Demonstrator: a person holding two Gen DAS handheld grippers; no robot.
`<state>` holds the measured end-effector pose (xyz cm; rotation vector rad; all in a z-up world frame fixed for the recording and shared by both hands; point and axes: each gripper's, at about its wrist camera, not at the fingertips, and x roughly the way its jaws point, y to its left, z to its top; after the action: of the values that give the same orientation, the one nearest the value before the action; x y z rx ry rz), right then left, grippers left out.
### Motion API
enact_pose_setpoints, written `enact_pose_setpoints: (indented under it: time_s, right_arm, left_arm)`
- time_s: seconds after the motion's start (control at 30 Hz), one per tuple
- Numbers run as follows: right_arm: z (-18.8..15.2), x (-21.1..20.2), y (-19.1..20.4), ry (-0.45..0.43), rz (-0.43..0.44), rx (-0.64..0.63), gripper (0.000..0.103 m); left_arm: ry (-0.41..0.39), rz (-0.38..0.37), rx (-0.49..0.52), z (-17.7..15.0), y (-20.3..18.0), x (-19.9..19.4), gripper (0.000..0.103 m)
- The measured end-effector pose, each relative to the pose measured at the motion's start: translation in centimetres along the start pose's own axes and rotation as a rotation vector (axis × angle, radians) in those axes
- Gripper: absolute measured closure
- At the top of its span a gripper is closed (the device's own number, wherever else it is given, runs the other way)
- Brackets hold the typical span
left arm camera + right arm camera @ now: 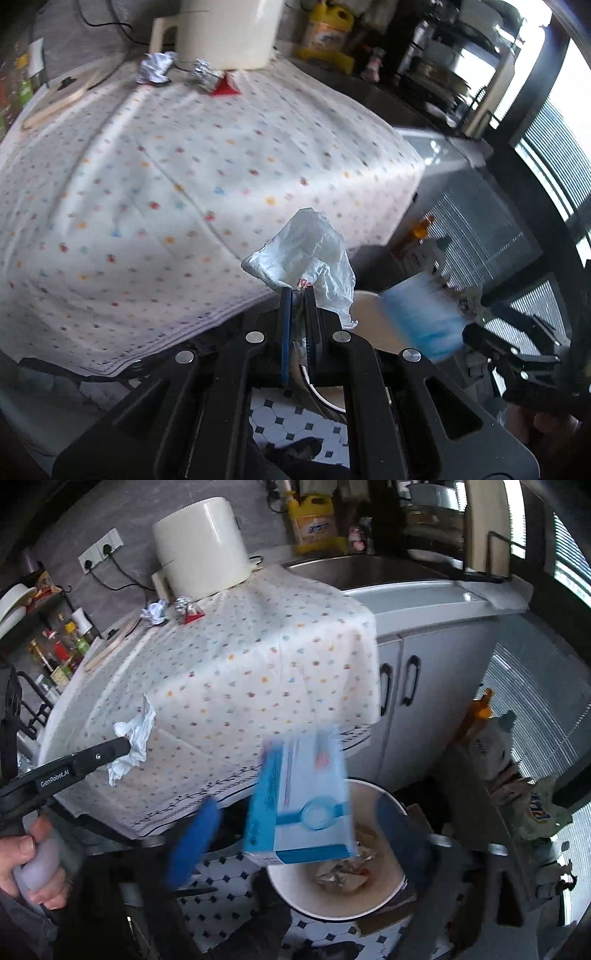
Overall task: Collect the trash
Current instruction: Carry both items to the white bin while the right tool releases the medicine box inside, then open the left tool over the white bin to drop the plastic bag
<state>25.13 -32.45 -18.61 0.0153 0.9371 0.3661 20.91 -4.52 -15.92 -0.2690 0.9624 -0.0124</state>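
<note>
Right tongs (291,845) spread, blue box (303,797) falling above the bin (388,897) — left tongs (297,295), clenching crumpled plastic (310,254), should release directly over it.

Left gripper (297,295) black, silver screws, blue pad; "GenRobot.AI" marking; bare hand (26,864), possibly grey sleeve.

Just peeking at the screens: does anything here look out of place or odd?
Yes. A blue and white box hangs blurred in mid-air above the trash bin, between the right gripper's spread fingers. Crumpled foil and paper lie on the dotted tablecloth.
</note>
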Motion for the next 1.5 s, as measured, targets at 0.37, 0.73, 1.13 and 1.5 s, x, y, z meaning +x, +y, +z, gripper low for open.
enact_pose_setpoints:
  time_s: [0.37,0.73,1.13,1.5]
  right_arm:
    - [-0.4,-3.3,-5.4,-0.035,-0.093,0.118,0.015]
    - [-1.4,-6.3,-8.6,-0.071,-0.162,0.177,0.015]
    - [-3.9,-7.3,-10.8,-0.018,-0.255,0.185,0.015]
    - [-3.1,-6.3,-10.2,-0.009,-0.223,0.200,0.015]
  left_arm:
    - [0.078,-0.138,0.096,-0.9,-5.8,2.9,0.095]
    - [0.123,-0.236,0.180,-1.7,-10.6,4.7,0.095]
    - [0.241,-0.301,0.158,-5.2,-12.0,11.6,0.080]
    - [0.198,-0.296,0.131,-3.4,-10.2,10.4,0.033]
